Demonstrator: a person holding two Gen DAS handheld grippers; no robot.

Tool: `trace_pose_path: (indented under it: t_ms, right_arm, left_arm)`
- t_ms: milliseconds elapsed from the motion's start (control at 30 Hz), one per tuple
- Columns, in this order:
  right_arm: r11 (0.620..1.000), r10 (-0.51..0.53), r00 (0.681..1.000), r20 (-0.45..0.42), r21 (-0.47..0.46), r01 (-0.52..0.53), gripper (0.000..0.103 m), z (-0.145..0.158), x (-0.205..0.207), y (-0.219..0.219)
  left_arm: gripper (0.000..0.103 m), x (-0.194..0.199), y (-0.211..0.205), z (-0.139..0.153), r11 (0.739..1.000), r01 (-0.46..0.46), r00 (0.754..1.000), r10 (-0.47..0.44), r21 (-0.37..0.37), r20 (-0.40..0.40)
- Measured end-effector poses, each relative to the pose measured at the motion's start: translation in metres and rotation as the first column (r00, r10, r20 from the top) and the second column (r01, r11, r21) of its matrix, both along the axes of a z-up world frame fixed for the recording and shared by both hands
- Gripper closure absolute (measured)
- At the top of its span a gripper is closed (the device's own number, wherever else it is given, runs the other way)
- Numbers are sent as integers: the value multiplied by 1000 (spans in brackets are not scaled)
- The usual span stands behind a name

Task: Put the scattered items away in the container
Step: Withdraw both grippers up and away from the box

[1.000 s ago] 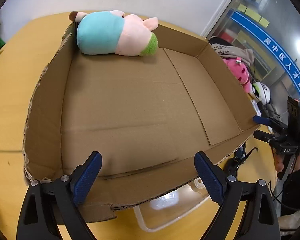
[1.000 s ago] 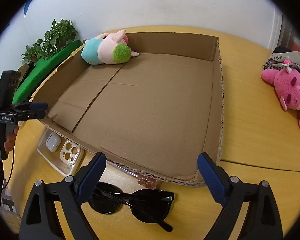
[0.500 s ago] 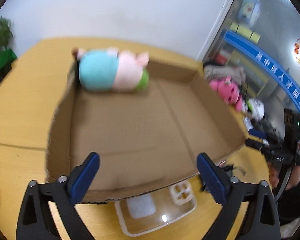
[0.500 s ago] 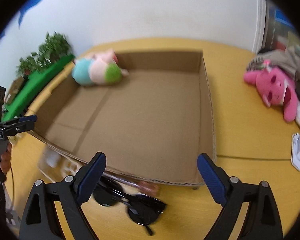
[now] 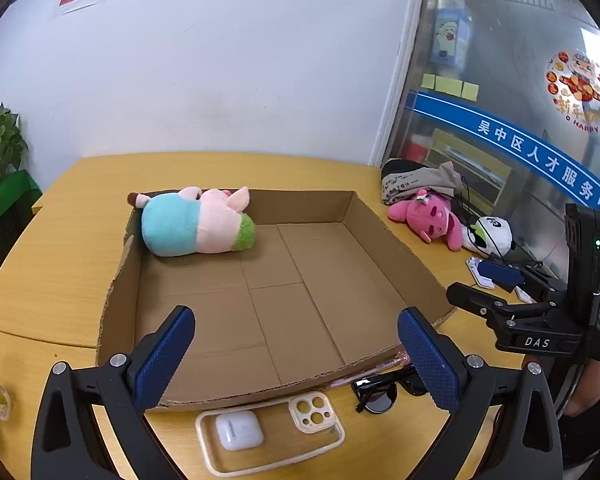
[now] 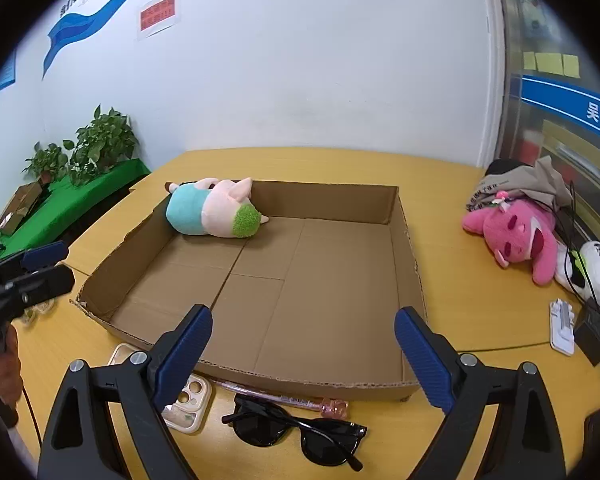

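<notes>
A shallow cardboard box (image 5: 384, 240) (image 6: 404, 232) sits on the yellow table. A pig plush in a teal shirt (image 5: 198, 226) (image 6: 214, 214) lies in its far left corner. In front of the box lie a clear phone case (image 5: 272, 436) (image 6: 186, 398) with a white earbud case (image 5: 238, 430) on it, black sunglasses (image 5: 380, 394) (image 6: 300, 432) and a pink pen (image 6: 296, 400). My left gripper (image 5: 296, 358) and right gripper (image 6: 304, 354) are both open and empty, above the box's near edge.
A pink plush (image 5: 428, 216) (image 6: 516, 236), a panda plush (image 5: 490, 236) (image 6: 598, 272) and a cloth bag (image 5: 416, 180) lie right of the box with cables and white items (image 6: 562, 322). A potted plant (image 6: 100, 146) stands far left.
Both grippers have pulled back and risen from the box. The phone case, earbud case and sunglasses now show in front of the box. Jaws stay open.
</notes>
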State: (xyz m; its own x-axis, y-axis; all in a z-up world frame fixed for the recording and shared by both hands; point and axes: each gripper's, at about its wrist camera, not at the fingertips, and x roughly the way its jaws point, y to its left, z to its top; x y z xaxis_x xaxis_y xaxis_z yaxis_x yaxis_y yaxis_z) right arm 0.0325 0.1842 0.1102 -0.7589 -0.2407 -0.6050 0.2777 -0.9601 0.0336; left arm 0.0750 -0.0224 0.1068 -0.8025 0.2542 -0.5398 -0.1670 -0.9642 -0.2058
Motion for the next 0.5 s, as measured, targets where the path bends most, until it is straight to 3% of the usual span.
trace_pose_path:
  t_ms: [500]
  right_arm:
    - [1000, -2, 999, 33, 4, 2, 10, -9, 2, -7]
  left_arm:
    - [0, 4, 6, -11, 1000, 2, 1000, -2, 13, 22]
